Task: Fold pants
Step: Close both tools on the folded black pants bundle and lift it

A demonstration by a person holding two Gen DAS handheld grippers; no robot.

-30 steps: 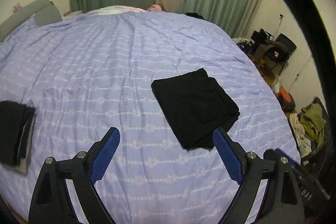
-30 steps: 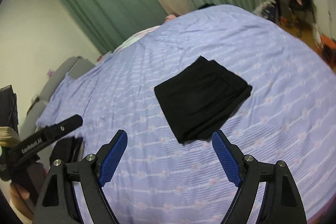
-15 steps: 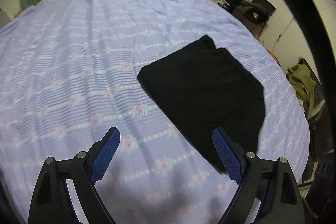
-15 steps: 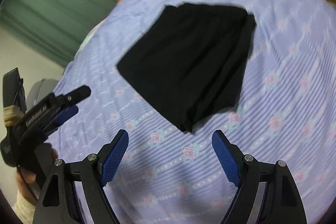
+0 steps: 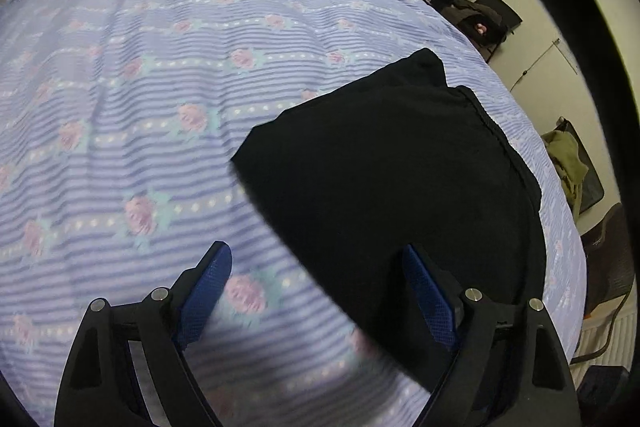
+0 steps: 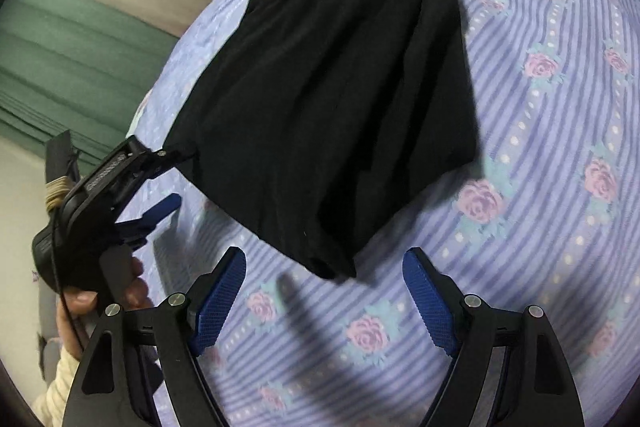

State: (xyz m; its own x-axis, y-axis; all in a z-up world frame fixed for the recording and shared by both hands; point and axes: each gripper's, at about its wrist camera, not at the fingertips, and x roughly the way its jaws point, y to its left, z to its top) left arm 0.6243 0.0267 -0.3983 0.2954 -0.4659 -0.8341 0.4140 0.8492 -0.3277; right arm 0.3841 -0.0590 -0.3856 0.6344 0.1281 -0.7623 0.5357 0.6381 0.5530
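Black pants point(image 5: 392, 179), already folded into a compact rectangle, lie flat on the bed point(image 5: 140, 87), on a lilac striped sheet with pink roses. Left tool point(image 5: 316, 275): jaws wide but closing; its right blue pad sits over the near edge of the pants, its left pad over bare sheet, so the near-left edge of the fabric falls in the gap. Pads not pressing on anything, so nothing is grasped. From the right wrist view, the left tool point(image 6: 160, 183) comes in at the left side of the pants, one finger right at the corner of the fabric, the other blue finger below it over the sheet; whether it actually touches the cloth I can't tell. A hand point(image 6: 100, 291) with a cream sleeve holds its handle. Right tool point(image 6: 324, 283): jaws wide and released, nothing between the pads, hanging over bare sheet just short of the near corner of the pants point(image 6: 332, 99). Its shadow falls on the sheet between the fingers. Gathered waistband sits at the far end of the fold in this view. Background: green curtains point(image 6: 80, 67) behind the bed, cluttered chairs point(image 5: 480, 15) and an olive garment point(image 5: 568, 159) off to the right by the wall. Some motion blur on both views, near edges soft.
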